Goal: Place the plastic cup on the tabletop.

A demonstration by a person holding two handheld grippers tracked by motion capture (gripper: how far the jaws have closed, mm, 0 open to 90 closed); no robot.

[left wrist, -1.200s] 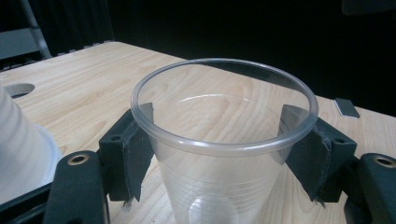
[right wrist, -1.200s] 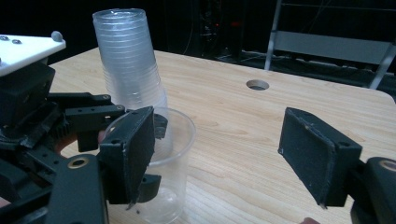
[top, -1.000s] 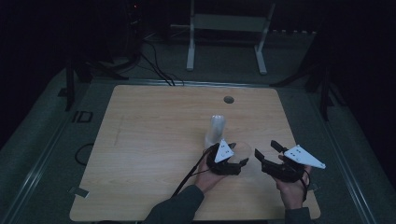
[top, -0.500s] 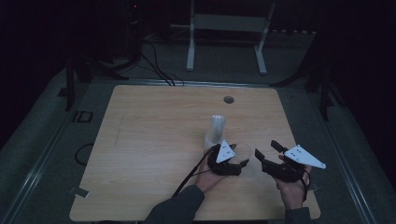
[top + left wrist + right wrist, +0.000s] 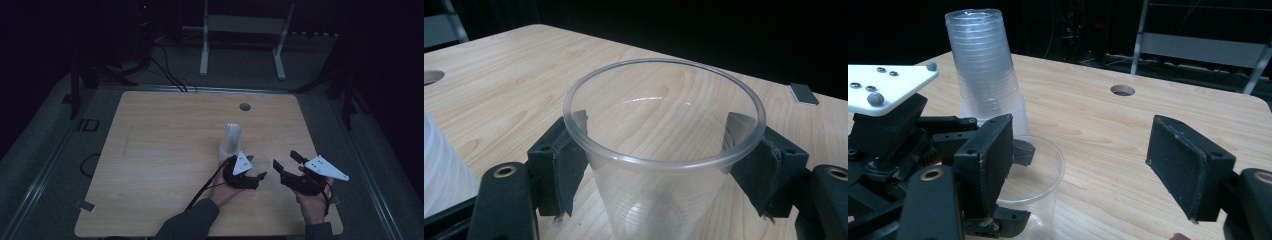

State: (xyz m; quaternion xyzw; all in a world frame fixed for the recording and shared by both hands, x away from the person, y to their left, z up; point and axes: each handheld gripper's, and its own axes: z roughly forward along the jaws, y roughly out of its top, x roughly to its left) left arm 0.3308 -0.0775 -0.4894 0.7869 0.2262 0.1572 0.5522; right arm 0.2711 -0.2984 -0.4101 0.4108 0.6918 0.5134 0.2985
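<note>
The room is sitting in near darkness, only the worktop [image 5: 165,150] catching dim overhead light. Both gripper views are looking brighter and sharp, soft glare glinting on the clear cup [image 5: 664,150] rim.

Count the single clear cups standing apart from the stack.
1: the clear cup stands upright on the table between the left tongs, beside the stack of cups.

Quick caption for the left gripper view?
Left gripper's black jaws flank a clear plastic cup upright on the wooden table.
</note>
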